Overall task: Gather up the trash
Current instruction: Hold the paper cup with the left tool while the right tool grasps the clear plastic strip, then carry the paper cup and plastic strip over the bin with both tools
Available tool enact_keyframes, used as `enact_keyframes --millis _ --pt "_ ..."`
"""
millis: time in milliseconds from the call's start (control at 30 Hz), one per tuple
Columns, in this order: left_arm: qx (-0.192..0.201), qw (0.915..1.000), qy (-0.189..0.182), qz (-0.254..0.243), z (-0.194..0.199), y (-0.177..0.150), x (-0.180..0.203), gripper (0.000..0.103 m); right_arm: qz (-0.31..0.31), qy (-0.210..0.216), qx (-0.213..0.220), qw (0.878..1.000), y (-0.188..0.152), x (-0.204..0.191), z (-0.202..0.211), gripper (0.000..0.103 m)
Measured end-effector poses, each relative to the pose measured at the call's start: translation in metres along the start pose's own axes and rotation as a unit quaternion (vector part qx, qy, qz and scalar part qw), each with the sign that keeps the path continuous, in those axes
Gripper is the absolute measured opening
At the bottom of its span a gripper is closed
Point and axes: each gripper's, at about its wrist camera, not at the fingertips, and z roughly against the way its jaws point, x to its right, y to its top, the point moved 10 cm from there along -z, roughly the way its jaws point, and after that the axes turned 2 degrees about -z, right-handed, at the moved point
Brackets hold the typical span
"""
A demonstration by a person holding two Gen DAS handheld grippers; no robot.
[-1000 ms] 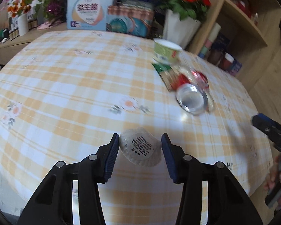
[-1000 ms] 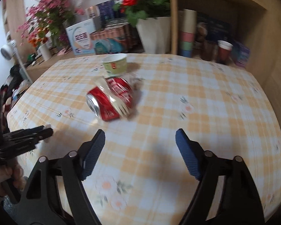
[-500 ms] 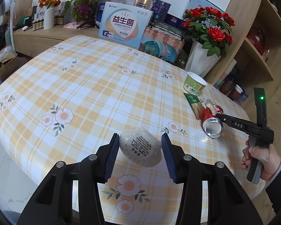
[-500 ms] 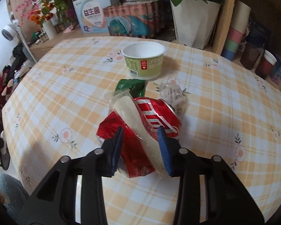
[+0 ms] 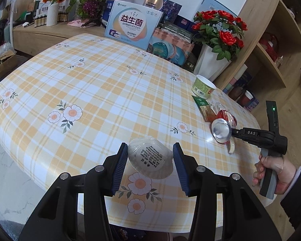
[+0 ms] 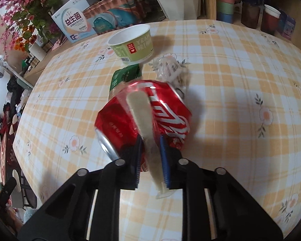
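At the bottom centre of the left wrist view, the left gripper is closed on a small white cup, its printed base facing the camera, held above the checked table. Low in the right wrist view, the right gripper is pinched narrow on a pale flat spoon lying across a crushed red can at frame centre. A green paper bowl stands at upper centre, with a green wrapper just below it.
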Motion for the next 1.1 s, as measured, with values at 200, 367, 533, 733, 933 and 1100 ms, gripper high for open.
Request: enact_keyframes --millis 200,367,533,733,933,1100 --pt "0.008 0.9998 -0.01 -0.015 0.019 -0.002 0.01 0.045 -0.01 0.004 0.039 0.999 -0.014 -0.004 0.028 0.015" --pt "0.015 0.9994 -0.02 -0.025 0.039 -0.004 0.017 0.045 -0.024 0.021 0.065 0.997 -0.022 -0.009 0.054 0.015" --pt "0.023 0.9987 -0.026 -0.038 0.06 -0.011 0.023 0.045 -0.024 0.054 0.087 0.994 -0.04 -0.028 0.083 0.015" --pt "0.021 0.9978 -0.036 -0.052 0.081 -0.027 0.03 0.045 0.0 0.064 0.111 0.992 -0.073 -0.053 0.112 0.015" --pt "0.028 0.9964 -0.037 -0.071 0.111 -0.043 0.03 0.045 0.022 0.084 0.124 0.988 -0.118 -0.077 0.135 0.015" --pt "0.021 0.9968 -0.037 -0.069 0.131 -0.069 0.022 0.045 0.04 0.082 0.127 0.988 -0.165 -0.091 0.147 0.015"
